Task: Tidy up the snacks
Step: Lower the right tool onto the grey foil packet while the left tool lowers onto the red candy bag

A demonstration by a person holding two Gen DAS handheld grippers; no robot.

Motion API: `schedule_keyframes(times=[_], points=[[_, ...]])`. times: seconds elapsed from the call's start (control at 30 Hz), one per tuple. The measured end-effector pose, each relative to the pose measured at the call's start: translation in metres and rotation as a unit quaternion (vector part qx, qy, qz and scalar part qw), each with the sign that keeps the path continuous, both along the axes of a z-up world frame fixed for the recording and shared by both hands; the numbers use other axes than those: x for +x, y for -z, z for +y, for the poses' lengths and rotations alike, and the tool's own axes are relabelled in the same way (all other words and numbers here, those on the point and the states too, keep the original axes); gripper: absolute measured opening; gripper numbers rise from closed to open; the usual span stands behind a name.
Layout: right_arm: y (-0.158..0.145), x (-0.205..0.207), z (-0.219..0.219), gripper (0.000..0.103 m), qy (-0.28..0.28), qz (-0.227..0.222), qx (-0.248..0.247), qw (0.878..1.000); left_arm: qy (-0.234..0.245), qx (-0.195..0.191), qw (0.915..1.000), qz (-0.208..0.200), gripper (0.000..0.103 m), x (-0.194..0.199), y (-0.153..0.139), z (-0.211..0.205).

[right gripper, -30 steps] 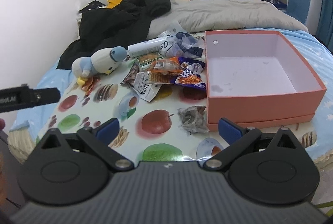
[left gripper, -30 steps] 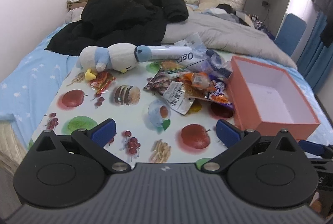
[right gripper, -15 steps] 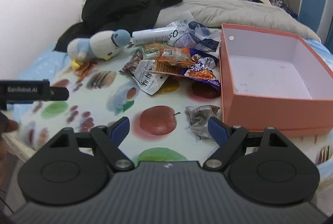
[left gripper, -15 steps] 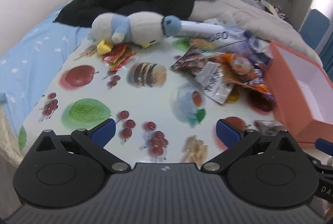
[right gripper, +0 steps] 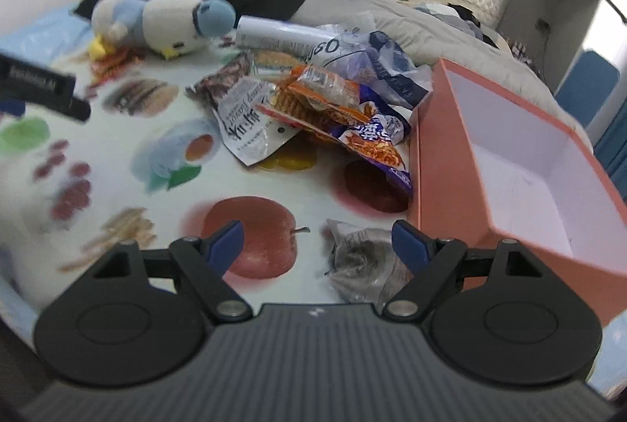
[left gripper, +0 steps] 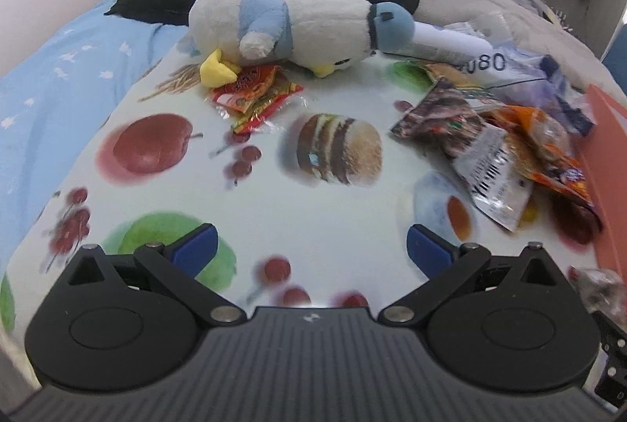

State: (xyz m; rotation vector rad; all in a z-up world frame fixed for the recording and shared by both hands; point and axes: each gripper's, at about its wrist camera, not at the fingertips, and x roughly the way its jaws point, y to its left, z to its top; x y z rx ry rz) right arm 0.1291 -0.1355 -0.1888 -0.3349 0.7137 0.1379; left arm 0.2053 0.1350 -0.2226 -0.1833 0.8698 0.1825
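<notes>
We held the left tool with its blue fingers spread wide and nothing between them, low over the near part of the fruit-printed surface. Beyond it lay a red-and-yellow snack packet, touching the yellow foot of a plush penguin on the far side. To the right sat the main snack pile, with a dark packet and a silver one nearest us.

The right tool was likewise spread and empty. A crumpled grey wrapper lay just beside its right finger, close against the near left corner of the salmon box. Farther off, the orange and purple packets were heaped against the box's left wall, under a white tube. The box looked empty where we could see inside.

We judged this the approach step, with no snack yet gathered. The next move probably called for lowering the right tool over the grey wrapper, closing on it, then lifting it over the box wall. Thin crinkled film could slip, so a low, centred grip seemed wise.
</notes>
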Motion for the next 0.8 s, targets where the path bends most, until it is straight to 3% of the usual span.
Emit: schedule_keyframes(times=[0.1, 0.27, 0.53, 0.67, 0.8], points=[[0.010, 0.011, 0.006, 0.084, -0.002, 0.003, -0.038, 0.999, -0.004, 0.009, 0.9999, -0.003, 0.103, 0.019, 0.006, 0.006], [0.029, 0.030, 0.013, 0.075, -0.006, 0.011, -0.106, 0.994, -0.024, 0.030, 0.9992, -0.011, 0.103, 0.057, 0.014, 0.023], [0.051, 0.037, 0.023, 0.070, -0.039, -0.008, -0.202, 0.979, -0.049, 0.079, 0.9956, -0.009, 0.103, 0.108, 0.034, 0.048], [0.056, 0.041, 0.022, 0.070, -0.053, -0.004, -0.224, 0.973, -0.036, 0.120, 0.9921, 0.004, 0.103, 0.138, 0.052, 0.048], [0.061, 0.046, 0.019, 0.064, -0.059, 0.011, -0.226, 0.972, -0.029, 0.114, 0.9931, 0.005, 0.103, 0.153, 0.061, 0.053]])
